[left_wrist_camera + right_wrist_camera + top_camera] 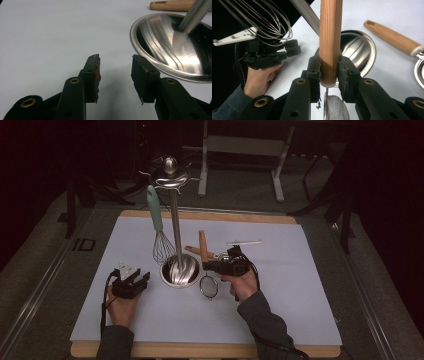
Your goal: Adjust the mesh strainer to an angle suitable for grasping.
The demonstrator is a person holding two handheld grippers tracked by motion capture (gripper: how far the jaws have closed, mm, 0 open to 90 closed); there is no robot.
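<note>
Strainer (209, 286) right of stand base (179, 270); whisk (159, 227) hangs above base

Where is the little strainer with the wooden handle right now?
The strainer hangs from the right gripper, clamped by its wooden handle, just right of the steel stand's round base.

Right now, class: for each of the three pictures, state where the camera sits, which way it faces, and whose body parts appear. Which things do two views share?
High view: above the table, looking forward and down; both hands, left gripper, right gripper.
Left gripper view: along open fingers toward the steel stand.
Right gripper view: along fingers clamping the strainer's wooden handle; shows the other hand.
Shared: stand, whisk.
</note>
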